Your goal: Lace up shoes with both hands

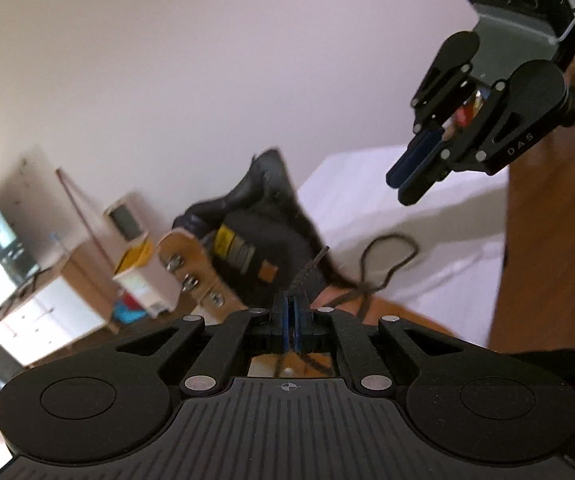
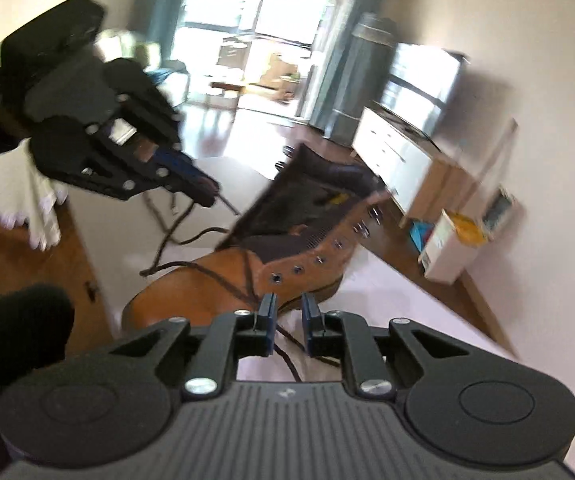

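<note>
A: Gripping the lace (image 1: 307, 270), the left tool (image 1: 292, 312) has its pads pressed flat together on the dark cord.

B: And the right tool (image 2: 287, 312)?

A: Its jaws stand a little apart, holding nothing. A stretch of lace runs beneath the gap, but the pads do not press on it.

B: Where is the boot (image 2: 255, 276)?

A: Lying tilted on the white table (image 2: 387, 292), straight ahead of the right tool, tan, with a dark tongue and metal eyelets. From the boot the lace trails in a loose loop across the table toward the left tool.

B: Beyond the boot?

A: A white cabinet (image 2: 391, 152) by the wall, and a cardboard box (image 2: 453, 246) on the floor.
</note>
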### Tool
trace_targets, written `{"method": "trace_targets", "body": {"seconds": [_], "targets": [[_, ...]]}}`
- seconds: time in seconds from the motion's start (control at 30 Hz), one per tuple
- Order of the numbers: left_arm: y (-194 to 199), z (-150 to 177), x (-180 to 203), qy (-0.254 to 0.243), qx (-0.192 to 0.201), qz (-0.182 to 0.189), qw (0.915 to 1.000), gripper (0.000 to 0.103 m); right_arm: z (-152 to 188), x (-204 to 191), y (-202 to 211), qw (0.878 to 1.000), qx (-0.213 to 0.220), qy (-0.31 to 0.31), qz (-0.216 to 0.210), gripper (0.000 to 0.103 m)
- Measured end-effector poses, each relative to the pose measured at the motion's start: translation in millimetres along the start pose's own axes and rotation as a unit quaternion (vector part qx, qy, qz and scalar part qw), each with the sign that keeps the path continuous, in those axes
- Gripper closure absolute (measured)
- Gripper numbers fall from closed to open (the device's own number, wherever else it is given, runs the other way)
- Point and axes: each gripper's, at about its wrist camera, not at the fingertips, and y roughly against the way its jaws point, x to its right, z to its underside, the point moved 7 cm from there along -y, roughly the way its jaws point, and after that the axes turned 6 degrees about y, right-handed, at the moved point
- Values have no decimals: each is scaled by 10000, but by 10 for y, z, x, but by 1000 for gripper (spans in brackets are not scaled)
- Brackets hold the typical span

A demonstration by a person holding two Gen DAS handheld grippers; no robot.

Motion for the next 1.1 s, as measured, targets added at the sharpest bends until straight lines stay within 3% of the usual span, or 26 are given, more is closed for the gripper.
{"method": "trace_targets", "body": {"seconds": [0.13, 0.23, 0.33, 0.4, 0.43, 0.6, 0.67, 0.7, 0.77, 0.93, 1.03, 1.1], "targets": [[-151, -23, 18, -87, -151, -80, 9998, 100, -33, 136, -216, 9921, 109, -1251, -29, 75], [-169, 7, 19, 11, -92, -41, 9999, 100, -20, 320, -372, 9636, 57, -2673, -66, 75], [-190, 86, 52, 33, -52, 3, 10000, 100, -5, 367, -496, 9407, 1, -3390, -101, 72], [-197, 122, 66, 100, 5, 80, 9999, 100, -12, 382, -563, 9345, -64, -3559, 10, 59], [-188, 135, 74, 132, 39, 118, 9998, 100, -17, 394, -581, 9324, -94, -3611, 86, 57], [-188, 168, 46, 268, 242, 217, 9991, 100, -37, 442, -768, 9146, -364, -4025, 122, 56], [-167, 159, 38, 293, 301, 245, 9988, 100, -54, 433, -848, 9162, -454, -3978, 167, 58], [-164, 157, 34, 301, 340, 259, 9986, 100, -55, 429, -896, 9178, -497, -3935, 173, 59], [-171, 162, 33, 279, 365, 246, 9986, 100, -44, 413, -953, 9201, -559, -3874, 142, 73], [-251, 132, 86, 78, 239, 236, 9994, 100, 24, 433, -911, 9218, -517, -3830, -302, 82], [-299, 92, 151, -300, 59, 85, 9995, 100, 101, 510, -898, 9172, -439, -3907, -639, 93], [-345, 41, 201, -540, -80, 20, 9985, 100, 153, 551, -866, 9157, -383, -3924, -779, 95]]}}
